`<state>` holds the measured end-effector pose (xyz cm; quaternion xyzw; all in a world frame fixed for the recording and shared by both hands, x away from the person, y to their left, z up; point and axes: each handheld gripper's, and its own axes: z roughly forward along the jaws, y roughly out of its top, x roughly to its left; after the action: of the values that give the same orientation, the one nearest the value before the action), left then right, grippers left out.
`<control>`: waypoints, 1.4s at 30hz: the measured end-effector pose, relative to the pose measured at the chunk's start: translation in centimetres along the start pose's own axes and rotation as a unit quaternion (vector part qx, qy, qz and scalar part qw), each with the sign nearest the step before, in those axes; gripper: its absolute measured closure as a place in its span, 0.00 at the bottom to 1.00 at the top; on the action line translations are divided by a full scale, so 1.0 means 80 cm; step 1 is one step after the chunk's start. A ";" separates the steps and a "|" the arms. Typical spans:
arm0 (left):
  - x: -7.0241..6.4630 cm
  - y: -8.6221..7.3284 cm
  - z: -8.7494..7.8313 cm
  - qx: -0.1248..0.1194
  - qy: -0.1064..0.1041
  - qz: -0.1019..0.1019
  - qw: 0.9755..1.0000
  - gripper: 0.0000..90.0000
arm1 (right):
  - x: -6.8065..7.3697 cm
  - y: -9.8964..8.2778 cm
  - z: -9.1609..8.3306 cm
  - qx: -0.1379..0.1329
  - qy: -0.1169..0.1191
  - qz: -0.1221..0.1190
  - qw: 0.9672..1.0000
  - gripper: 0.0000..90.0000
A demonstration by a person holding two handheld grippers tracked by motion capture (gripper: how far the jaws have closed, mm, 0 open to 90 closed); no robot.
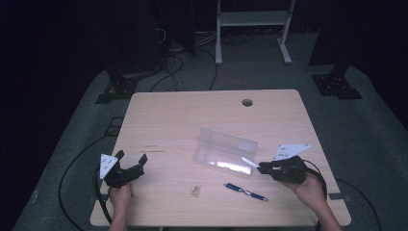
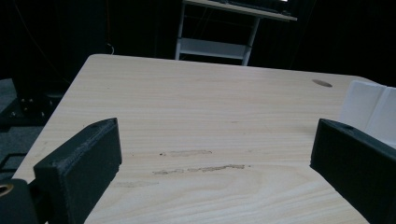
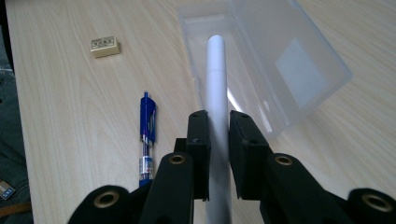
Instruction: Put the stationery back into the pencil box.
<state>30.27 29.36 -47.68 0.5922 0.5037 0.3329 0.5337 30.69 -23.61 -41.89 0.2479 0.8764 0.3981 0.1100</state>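
On the tabletop (image 1: pixel 192 115), the right tool (image 1: pixel 262 167) grips a white pen (image 1: pixel 249 162), its tip over the near rim of a clear plastic box (image 1: pixel 225 150). A blue pen (image 1: pixel 246 191) and a small eraser (image 1: pixel 195 189) lie nearer the person. The left tool (image 1: pixel 131 161) rests at the left, jaws spread wide with nothing between them.

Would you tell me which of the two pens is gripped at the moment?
The white pen, clamped between the right gripper's fingers and pointing into the clear box; the blue pen lies loose on the table.

White pen (image 3: pixel 216 93) clamped lengthwise in the right claw (image 3: pixel 218 126), tip over the open clear case (image 3: pixel 299 70)
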 end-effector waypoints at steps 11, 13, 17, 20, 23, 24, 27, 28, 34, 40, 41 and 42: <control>-0.004 0.001 -0.003 0.001 -0.001 0.008 1.000 0.01 | -0.003 0.011 0.008 0.009 0.002 0.002 1.000 0.87; -0.004 0.001 -0.004 0.000 -0.002 0.008 1.000 0.01 | -0.004 0.013 0.011 0.011 0.003 0.003 1.000 0.87; -0.006 0.001 -0.003 0.000 0.000 0.009 1.000 0.01 | -0.004 0.020 0.015 0.012 0.003 -0.003 1.000 0.87; -0.006 0.001 -0.003 0.000 -0.001 0.012 1.000 0.01 | -0.002 0.025 0.018 0.012 0.004 -0.008 1.000 0.87; -0.005 0.001 -0.003 0.000 -0.002 0.008 1.000 0.01 | -0.001 0.031 0.021 0.015 0.005 -0.012 1.000 0.87; -0.005 0.001 -0.003 0.000 -0.001 0.009 1.000 0.01 | -0.001 0.034 0.022 0.016 0.005 -0.014 1.000 0.87; -0.004 0.001 -0.003 0.000 -0.002 0.008 1.000 0.01 | -0.001 0.041 0.026 0.019 0.005 -0.019 1.000 0.87; -0.004 0.001 -0.003 0.000 -0.002 0.008 1.000 0.01 | -0.001 0.043 0.028 0.019 0.005 -0.019 1.000 0.87; -0.006 0.001 -0.002 0.000 -0.003 0.010 1.000 0.01 | -0.001 0.054 0.040 0.029 0.007 -0.027 0.999 0.87; -0.007 0.001 -0.001 0.001 -0.003 0.010 1.000 0.01 | -0.002 0.063 0.054 0.034 0.012 -0.030 0.999 0.87; -0.007 0.001 -0.001 0.001 -0.003 0.010 1.000 0.01 | -0.002 0.064 0.056 0.033 0.013 -0.030 0.999 0.87; -0.007 0.001 -0.001 0.001 -0.003 0.010 1.000 0.01 | -0.002 0.066 0.058 0.033 0.013 -0.032 0.999 0.87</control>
<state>30.04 28.88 -47.50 0.5989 0.4963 0.3359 0.5312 34.47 -17.80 -40.99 0.2180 0.8978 0.3685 0.1030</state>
